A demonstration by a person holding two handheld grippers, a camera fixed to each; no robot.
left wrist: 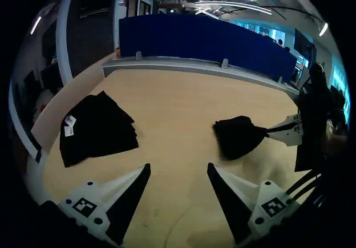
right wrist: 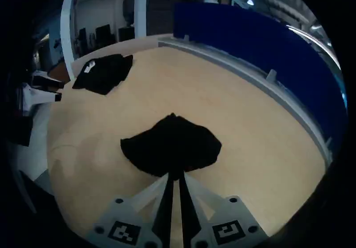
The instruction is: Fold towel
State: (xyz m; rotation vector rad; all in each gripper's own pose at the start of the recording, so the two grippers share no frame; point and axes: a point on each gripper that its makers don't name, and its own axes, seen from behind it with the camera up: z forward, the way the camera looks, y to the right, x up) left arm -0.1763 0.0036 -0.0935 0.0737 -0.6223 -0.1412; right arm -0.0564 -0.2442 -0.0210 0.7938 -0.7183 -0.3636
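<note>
A crumpled black cloth towel (right wrist: 171, 145) lies bunched on the pale wooden tabletop (right wrist: 249, 128), its near edge pinched between the clenched fingers of the right gripper (right wrist: 175, 176). The left gripper (left wrist: 178, 165) hovers with fingers spread, holding nothing. A folded stack of black cloths (left wrist: 98, 128) (white tags attached) sits well apart.

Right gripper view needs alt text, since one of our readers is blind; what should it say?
The right tongs, nearly closed, pinch the near edge of a bunched black towel on a pale wooden table. A folded black stack lies far left, and a blue partition lines the far side.
</note>
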